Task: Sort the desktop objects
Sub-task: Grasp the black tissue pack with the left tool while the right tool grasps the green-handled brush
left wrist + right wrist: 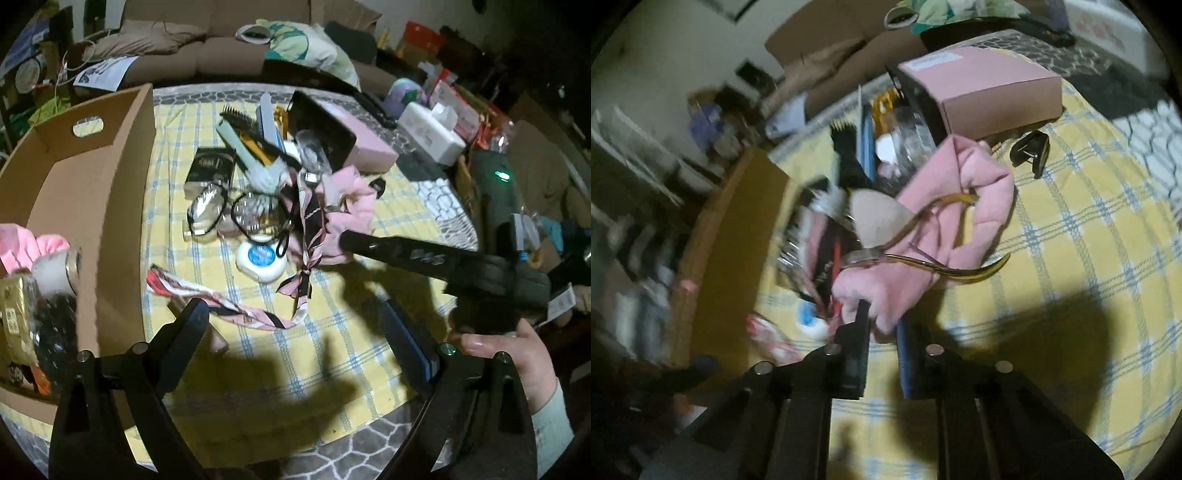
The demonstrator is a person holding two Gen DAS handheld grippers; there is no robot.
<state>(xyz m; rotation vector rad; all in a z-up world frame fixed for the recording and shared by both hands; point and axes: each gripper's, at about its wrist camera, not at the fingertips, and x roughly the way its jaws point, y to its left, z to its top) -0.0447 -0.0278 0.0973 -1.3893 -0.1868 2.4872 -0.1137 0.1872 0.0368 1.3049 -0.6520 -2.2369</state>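
A heap of small desktop objects lies on the yellow checked tablecloth. On its right side is a pink cloth. My right gripper comes in from the right and is shut on the cloth's near edge. Gold-coloured nippers rest on top of the cloth. My left gripper hovers above the table's front part, open, with nothing between its fingers. A pink, black and white striped ribbon lies just beyond its left finger. The right wrist view is blurred on its left side.
An open cardboard box at the left holds a pink item and several other things. The heap includes a hairbrush, a round white container and a black clip. A pink carton sits behind. A hand grips the right tool.
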